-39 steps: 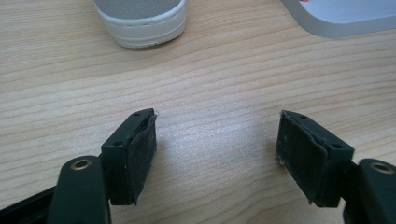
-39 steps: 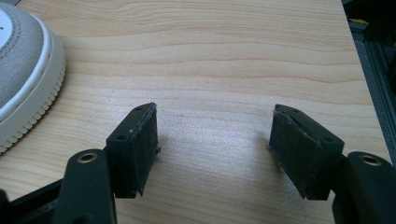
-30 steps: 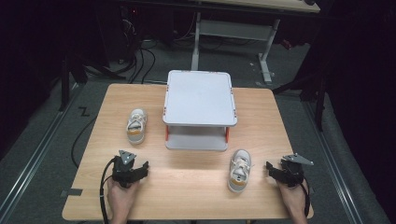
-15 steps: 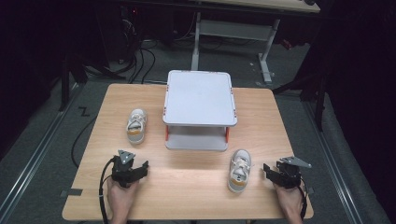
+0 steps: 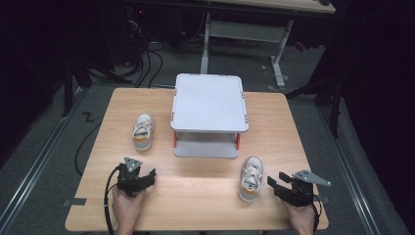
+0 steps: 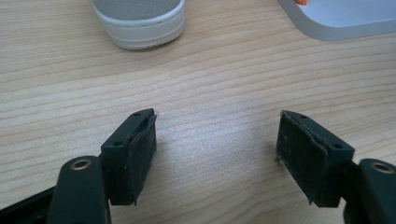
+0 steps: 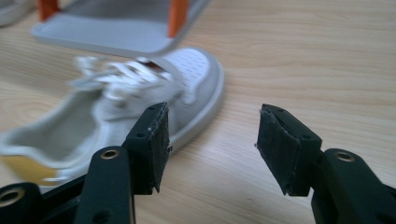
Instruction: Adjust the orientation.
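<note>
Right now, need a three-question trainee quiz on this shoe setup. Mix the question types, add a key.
1. True or false: the right hand-held gripper is shut on the right shoe.
2. How many shoes lie on the wooden table?
3. What stands between the left shoe and the right shoe? A) two-tier rack B) box C) bowl

Key: 1. False; its jaws stand apart beside the shoe, nothing between them. 2. Two. 3. A.
</note>
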Demonstrator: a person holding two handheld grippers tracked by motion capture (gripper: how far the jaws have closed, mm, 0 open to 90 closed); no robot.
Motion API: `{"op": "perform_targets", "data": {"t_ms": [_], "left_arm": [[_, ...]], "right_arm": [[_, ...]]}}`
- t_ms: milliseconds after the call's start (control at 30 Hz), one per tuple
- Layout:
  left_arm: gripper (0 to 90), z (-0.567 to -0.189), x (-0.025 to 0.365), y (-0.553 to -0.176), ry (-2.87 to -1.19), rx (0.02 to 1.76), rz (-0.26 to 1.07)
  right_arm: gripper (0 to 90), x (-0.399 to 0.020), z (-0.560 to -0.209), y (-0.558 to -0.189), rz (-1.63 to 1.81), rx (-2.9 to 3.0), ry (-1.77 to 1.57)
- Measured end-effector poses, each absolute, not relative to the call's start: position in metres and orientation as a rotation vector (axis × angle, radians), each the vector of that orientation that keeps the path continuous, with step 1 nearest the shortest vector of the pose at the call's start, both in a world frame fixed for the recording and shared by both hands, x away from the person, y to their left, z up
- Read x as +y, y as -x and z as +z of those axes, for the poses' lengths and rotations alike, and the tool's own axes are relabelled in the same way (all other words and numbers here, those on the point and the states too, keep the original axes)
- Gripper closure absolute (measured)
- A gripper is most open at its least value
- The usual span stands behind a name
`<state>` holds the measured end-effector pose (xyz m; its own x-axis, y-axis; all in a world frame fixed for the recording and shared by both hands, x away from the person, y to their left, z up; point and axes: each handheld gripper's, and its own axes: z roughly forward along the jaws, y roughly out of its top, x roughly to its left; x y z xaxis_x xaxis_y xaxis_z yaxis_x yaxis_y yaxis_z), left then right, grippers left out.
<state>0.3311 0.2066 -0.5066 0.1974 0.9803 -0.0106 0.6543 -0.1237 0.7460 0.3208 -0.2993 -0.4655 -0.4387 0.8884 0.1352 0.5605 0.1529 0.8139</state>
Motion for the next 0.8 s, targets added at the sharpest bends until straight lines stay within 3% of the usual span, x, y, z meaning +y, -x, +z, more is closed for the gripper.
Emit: {"op": "perform_targets", "data": {"t_ms": [233,667,800], "left_arm": [[28.7,-0.507,0.205,-0.331,-1.862,1.522,0.677],[28.4,-0.507,0.206,-0.331,-1.861,1.511,0.662],[28.4,-0.507,0.206,-0.331,-1.859,1.512,0.663]], "right_arm": [[42.7,-0.278,-0.451,-0.32,1.231,2.132,-1.315],[41.5,-0.259,-0.47,-0.331,1.177,2.179,-1.398],[49.8,-0.256,-0.474,-0.331,1.148,2.19,-1.428]]}}
